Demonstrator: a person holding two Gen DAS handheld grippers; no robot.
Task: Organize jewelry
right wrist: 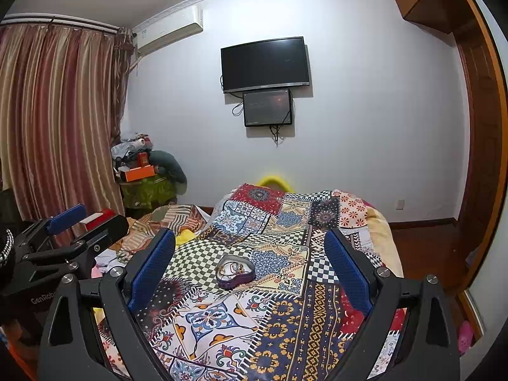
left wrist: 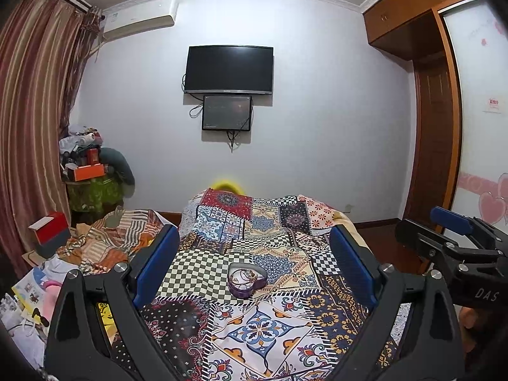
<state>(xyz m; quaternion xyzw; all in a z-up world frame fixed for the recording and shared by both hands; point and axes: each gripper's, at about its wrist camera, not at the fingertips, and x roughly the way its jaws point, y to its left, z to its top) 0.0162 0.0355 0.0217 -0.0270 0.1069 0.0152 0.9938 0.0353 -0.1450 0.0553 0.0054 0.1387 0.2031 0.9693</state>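
Resting on the patchwork bedspread [left wrist: 263, 314] is one purple heart-shaped jewelry box [left wrist: 247, 278], lidless, with tangled chains and bangles [left wrist: 243, 275] too small to be counted. Two grippers are being held above it: left gripper [left wrist: 254, 266] and right gripper [right wrist: 249, 265], both with jaws spread wide and nothing held. The approach step is judged underway; next, one piece is likely being singled out delicately.

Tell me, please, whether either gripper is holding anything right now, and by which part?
Nothing is held. The left gripper and right gripper are both open and empty, above the patchwork quilt, short of the heart-shaped jewelry box.
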